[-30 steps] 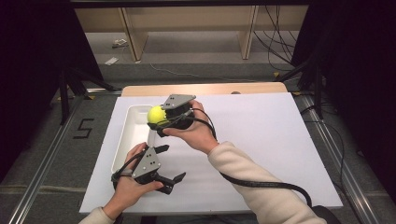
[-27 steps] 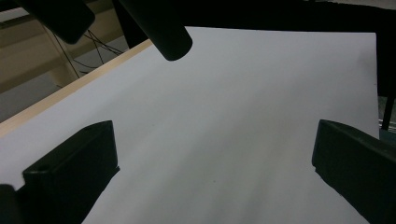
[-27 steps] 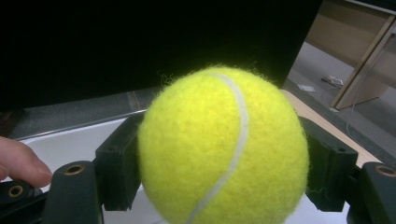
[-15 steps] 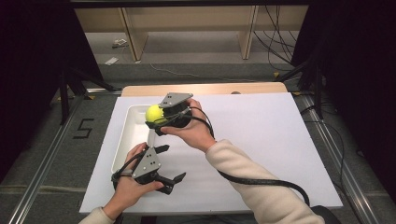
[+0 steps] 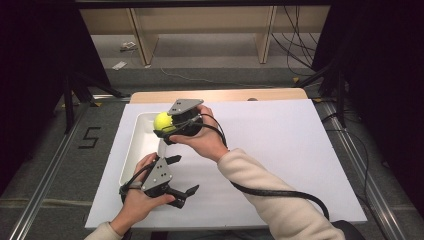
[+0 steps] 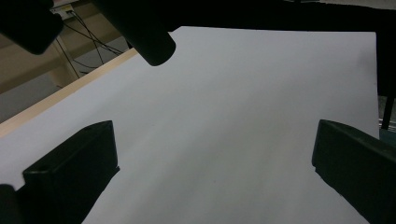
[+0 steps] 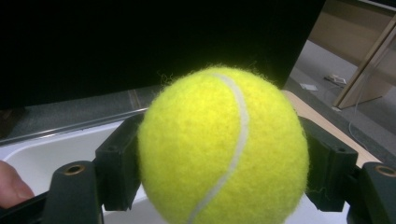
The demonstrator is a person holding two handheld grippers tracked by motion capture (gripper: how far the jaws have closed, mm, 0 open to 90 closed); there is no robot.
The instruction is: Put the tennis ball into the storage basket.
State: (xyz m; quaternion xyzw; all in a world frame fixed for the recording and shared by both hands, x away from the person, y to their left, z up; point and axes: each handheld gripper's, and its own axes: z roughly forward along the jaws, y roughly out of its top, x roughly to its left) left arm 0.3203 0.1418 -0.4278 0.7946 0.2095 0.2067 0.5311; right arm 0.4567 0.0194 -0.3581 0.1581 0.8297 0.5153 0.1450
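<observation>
A yellow tennis ball [image 5: 162, 121] [image 7: 223, 149] is clamped between the jaws of my right gripper [image 5: 163, 128], which is shut on it and holds it above the white tray [image 5: 136, 150] at the left of the table. In the right gripper view the ball sits between both black jaw pads [image 7: 117, 165] with the tray's inside below. My left gripper [image 5: 181, 175] [image 6: 212, 175] rests low near the table's front edge, just right of the tray's near end. Its jaws stand wide apart over bare white board with nothing between them.
A white board [image 5: 280, 145] covers the table, with a wooden strip [image 5: 220, 95] along its far edge. Wooden shelving [image 5: 200, 25] and cables [image 5: 300, 40] lie on the floor beyond. Metal rails [image 5: 45, 180] run along both sides. A black cable [image 5: 280, 192] trails over the right forearm.
The right gripper with the ball has shifted slightly left over the tray. The left gripper has stayed in place.
</observation>
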